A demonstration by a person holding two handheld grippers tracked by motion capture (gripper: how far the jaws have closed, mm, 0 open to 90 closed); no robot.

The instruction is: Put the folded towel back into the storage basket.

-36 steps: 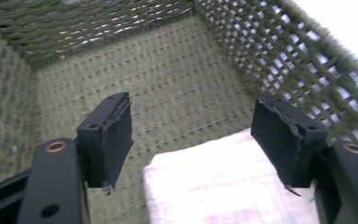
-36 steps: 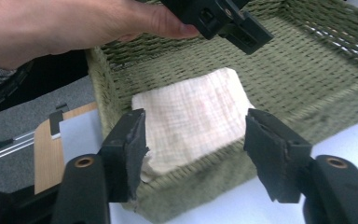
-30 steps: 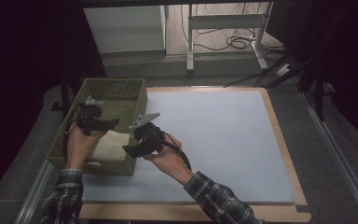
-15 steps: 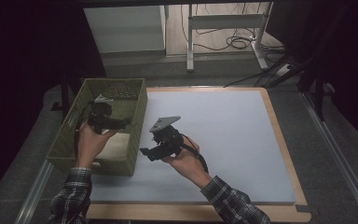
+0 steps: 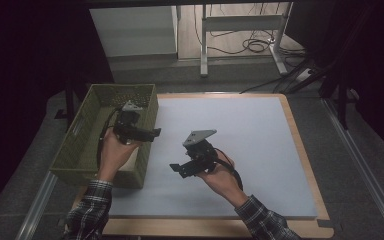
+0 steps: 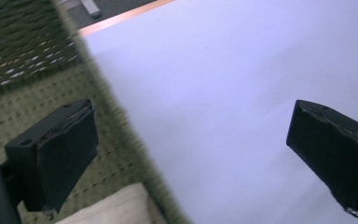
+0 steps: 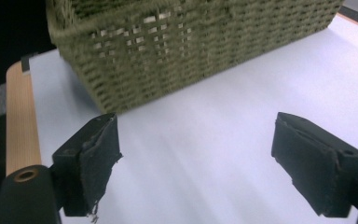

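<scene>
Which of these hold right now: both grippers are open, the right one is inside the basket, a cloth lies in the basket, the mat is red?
Both grippers, left gripper and right gripper, are open with nothing between them: true.
The right gripper is inside the green woven basket: false, it hangs over the light blue mat.
A cream cloth lies in the basket: true.
The mat is red: false, light blue.

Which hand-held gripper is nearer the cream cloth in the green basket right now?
The left. The left hand-held gripper hangs over the basket's near right wall, just above the cream cloth. The right hand-held gripper is out over the blue mat, outside the basket.
</scene>
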